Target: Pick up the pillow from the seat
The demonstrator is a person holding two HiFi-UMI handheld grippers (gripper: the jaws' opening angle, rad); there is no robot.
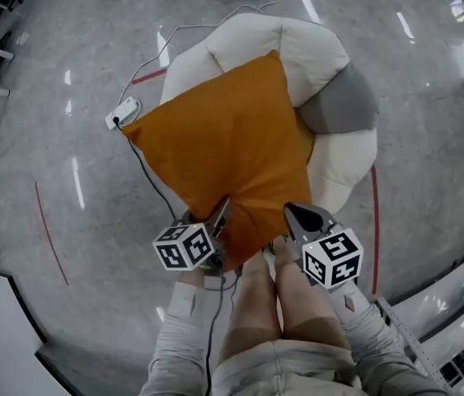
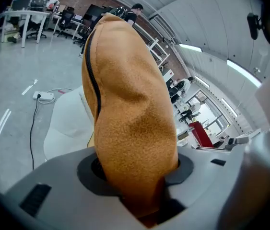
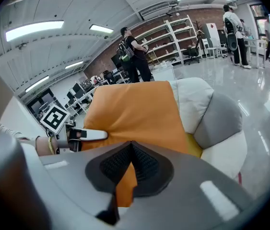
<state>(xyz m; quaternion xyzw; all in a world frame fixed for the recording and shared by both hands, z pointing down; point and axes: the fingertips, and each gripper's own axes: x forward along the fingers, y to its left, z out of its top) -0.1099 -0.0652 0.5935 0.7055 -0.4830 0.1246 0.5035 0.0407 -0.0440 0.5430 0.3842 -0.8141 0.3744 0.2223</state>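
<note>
- The orange pillow (image 1: pixel 223 147) lay across the middle of the head view, held by its near edge and slanting over the seat. Whether its far corner rested on the seat could not be told.
- The left gripper (image 1: pixel 220 218), at the lower centre of the frame, was clenched on a thick fold of the pillow. In its own view the orange fabric bulged up from between the jaws.
- The right gripper (image 1: pixel 302 219), just to the right of it, was pinched on a thin fold of the same edge, with orange cloth showing between its ribbed pads.
- The white and grey beanbag seat (image 1: pixel 330 64) sat beneath the pillow, toward the upper right of the frame.
- The step in hand looked like the lift itself, with both grasps made and the pillow tilting off the seat.
- The next move probably called for raising both grippers together and evenly until the far corner hung clear. Uneven pull could drag the thin right-hand fold out.
- A white power strip (image 1: pixel 123 112) lay on the floor at the upper left of the pillow.
- No brand, label or readable writing showed. The marker cubes (image 1: pixel 184 246) carried only black-and-white coded squares.
</note>
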